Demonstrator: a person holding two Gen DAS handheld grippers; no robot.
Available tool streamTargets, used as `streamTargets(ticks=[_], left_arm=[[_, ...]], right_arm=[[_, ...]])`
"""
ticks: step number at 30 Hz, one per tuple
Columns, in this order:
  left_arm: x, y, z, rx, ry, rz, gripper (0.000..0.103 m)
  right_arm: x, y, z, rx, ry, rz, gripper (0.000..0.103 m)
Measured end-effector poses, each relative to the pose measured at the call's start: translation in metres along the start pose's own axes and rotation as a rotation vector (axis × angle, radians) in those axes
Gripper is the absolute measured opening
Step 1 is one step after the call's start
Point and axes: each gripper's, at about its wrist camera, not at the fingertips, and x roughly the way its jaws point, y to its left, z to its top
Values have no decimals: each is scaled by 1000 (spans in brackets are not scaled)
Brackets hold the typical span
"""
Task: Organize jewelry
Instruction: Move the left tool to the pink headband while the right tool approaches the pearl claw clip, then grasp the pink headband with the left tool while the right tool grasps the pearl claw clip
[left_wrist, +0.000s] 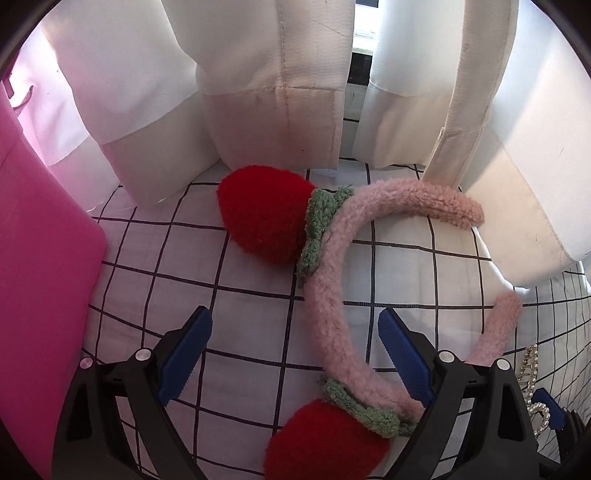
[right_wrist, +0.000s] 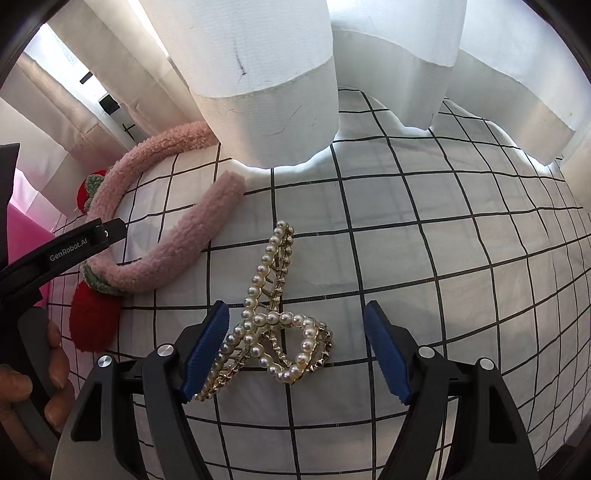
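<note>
Pink plush covers the headband (left_wrist: 332, 280), which lies flat on a white sheet with a black grid (left_wrist: 221, 258). Two fuzzy red strawberries are fixed to it by green knitted leaves: the far strawberry (left_wrist: 262, 214) sits near the hem of the white curtain (left_wrist: 258, 92), and the near strawberry (left_wrist: 325, 439) lies low in the left wrist view, between the two arms of the left gripper (left_wrist: 295, 350). That gripper's blue pads (left_wrist: 186, 350) are spread wide apart, and the band curves through the gap between them without either pad pressing on it. A bright pink flat object (left_wrist: 40, 295) fills the left edge of that view.

From the right wrist camera, a gold hair claw trimmed with pearls (right_wrist: 273, 314) rests on the same checked sheet, just to the right of the headband's open ends. The right gripper (right_wrist: 297, 350) also stands open, its pads apart on either side of the claw's near end; the left pad (right_wrist: 207, 350) looks to be right against the pearl edge, though contact cannot be confirmed, while the right pad is clear of it. At the far left of this view, a hand (right_wrist: 22, 387) holds the handle of the other gripper.
</note>
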Motion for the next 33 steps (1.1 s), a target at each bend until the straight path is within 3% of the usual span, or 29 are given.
streamTargets(ticks=[9, 17, 19, 23, 27, 33], left_arm=[[11, -3, -3, -16, -12, 8, 97], [12, -3, -4, -22, -5, -2, 94], [11, -5, -6, -19, -7, -8, 87], [-2, -17, -10, 28, -21, -27, 66], [-9, -31, -14, 76, -21, -52, 26], [-13, -35, -24, 58, -22, -47, 11]], right_arm=[[12, 30, -7, -118, -47, -102, 78], [11, 35, -15, -128, -70, -89, 77], [5, 35, -26, -135, -70, -84, 76], [-3, 38, -38, -150, -81, -75, 59], [-8, 39, -48, -157, -85, -69, 55], [-25, 27, -56, -137, -89, -45, 44]])
